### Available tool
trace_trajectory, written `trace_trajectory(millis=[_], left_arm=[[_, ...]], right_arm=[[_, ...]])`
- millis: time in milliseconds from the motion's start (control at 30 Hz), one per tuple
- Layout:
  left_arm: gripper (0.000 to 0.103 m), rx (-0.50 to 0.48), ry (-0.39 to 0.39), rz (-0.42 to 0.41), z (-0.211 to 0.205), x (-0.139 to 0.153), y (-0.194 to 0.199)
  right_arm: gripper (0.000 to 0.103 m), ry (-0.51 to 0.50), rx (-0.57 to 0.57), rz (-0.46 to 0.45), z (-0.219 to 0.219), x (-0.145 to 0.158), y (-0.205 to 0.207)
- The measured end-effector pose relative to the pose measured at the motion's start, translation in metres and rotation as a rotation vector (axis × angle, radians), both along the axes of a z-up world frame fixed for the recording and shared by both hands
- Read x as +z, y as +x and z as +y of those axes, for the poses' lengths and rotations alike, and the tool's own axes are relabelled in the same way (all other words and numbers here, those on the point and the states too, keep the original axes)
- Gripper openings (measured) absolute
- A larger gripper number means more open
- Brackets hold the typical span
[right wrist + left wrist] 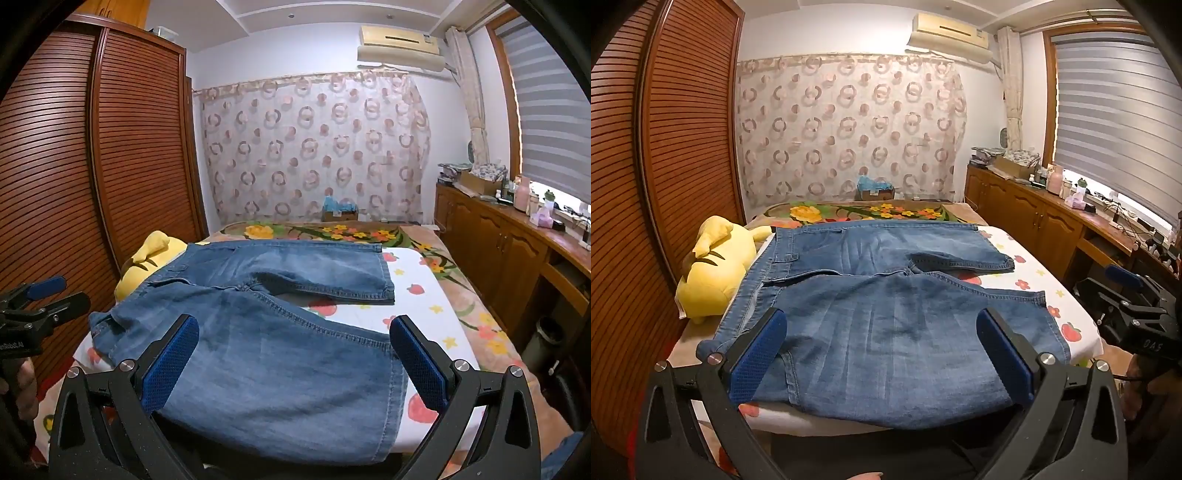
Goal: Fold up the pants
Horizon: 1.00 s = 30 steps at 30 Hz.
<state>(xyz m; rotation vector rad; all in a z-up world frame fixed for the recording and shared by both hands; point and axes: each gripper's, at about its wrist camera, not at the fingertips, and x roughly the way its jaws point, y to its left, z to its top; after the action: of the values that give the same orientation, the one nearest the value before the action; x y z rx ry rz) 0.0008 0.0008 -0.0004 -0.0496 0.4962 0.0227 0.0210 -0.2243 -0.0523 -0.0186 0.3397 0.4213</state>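
Pants [871, 295], blue denim, lie spread flat on the fruit-print sheet [1034, 273] of the bed, not yet folded. Taking the yellow plush toy [713, 269] as landmark: the waistband sits just beside it, and the legs run away from it to the right, so the long axis lies crosswise to both claws. The left gripper [881, 350] hovers above the waist end, nearest the toy, jaws spread fully wide and empty. The right gripper [295, 354] hovers farther from the toy, above the near leg's hem end, equally wide and empty. A cardboard box [340, 212] far beyond the toy holds something blue, unclear.
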Motion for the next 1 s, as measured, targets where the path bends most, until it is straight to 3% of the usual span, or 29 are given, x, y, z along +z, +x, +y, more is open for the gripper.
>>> trace_trajectory(millis=[1000], left_arm=[[0.103,0.000,0.000,-0.002,-0.0004,0.0000,-0.0003]], right_arm=[[0.103,0.007,-0.003,-0.002,0.0021,0.0005,0.0027]])
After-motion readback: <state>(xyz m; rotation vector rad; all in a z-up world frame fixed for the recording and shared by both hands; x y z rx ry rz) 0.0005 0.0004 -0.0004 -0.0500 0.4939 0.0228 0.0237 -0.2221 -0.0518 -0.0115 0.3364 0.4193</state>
